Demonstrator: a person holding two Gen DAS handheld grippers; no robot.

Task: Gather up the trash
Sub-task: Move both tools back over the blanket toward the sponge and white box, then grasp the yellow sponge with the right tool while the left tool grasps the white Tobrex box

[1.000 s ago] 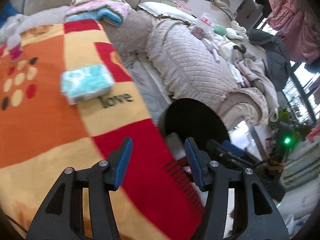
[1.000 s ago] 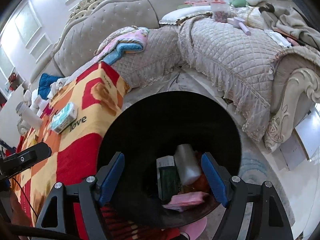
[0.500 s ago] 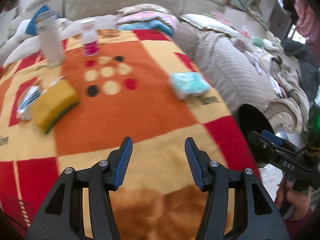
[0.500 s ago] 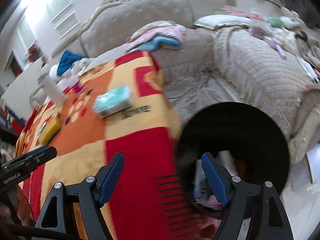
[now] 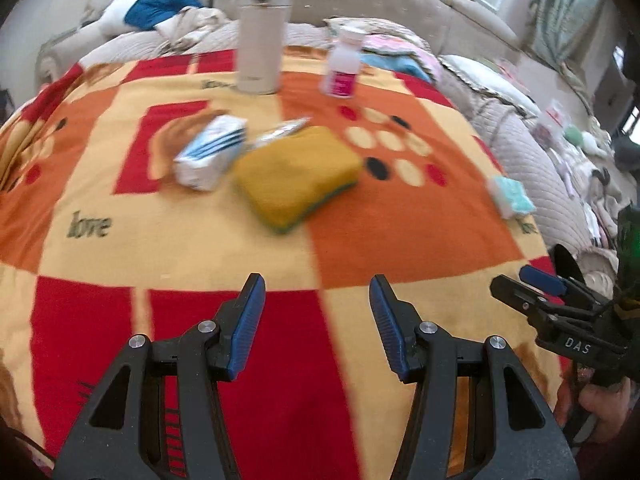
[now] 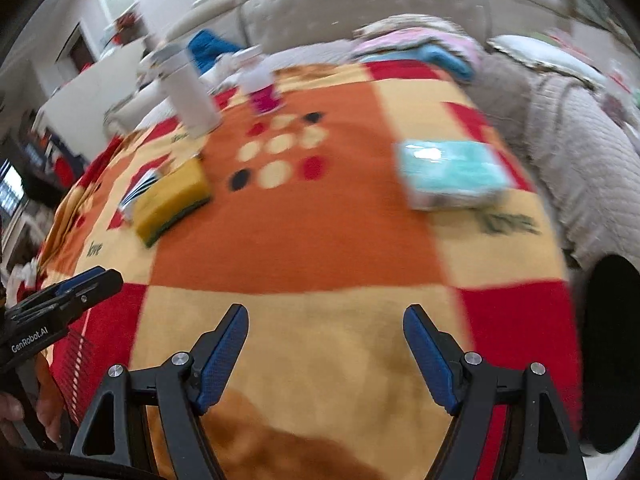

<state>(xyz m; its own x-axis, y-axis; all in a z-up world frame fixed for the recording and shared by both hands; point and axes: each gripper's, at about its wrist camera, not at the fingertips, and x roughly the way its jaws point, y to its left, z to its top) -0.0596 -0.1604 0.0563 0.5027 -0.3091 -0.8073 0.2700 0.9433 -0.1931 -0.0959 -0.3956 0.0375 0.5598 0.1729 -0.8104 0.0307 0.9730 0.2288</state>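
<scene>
Both my grippers have swung off the black bin [image 6: 612, 344] and over the blanket [image 5: 200, 248]. My left gripper [image 5: 317, 322] and right gripper [image 6: 325, 354] hang empty, jaws apart. Ahead of the left lie a yellow sponge [image 5: 296, 176] and white packet [image 5: 210, 154]; a teal tissue pack [image 6: 452, 178] lies ahead-right of the right.

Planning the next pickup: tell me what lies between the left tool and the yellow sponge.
Only bare blanket. In the left wrist view nothing sits between the left tool and the sponge.
</scene>
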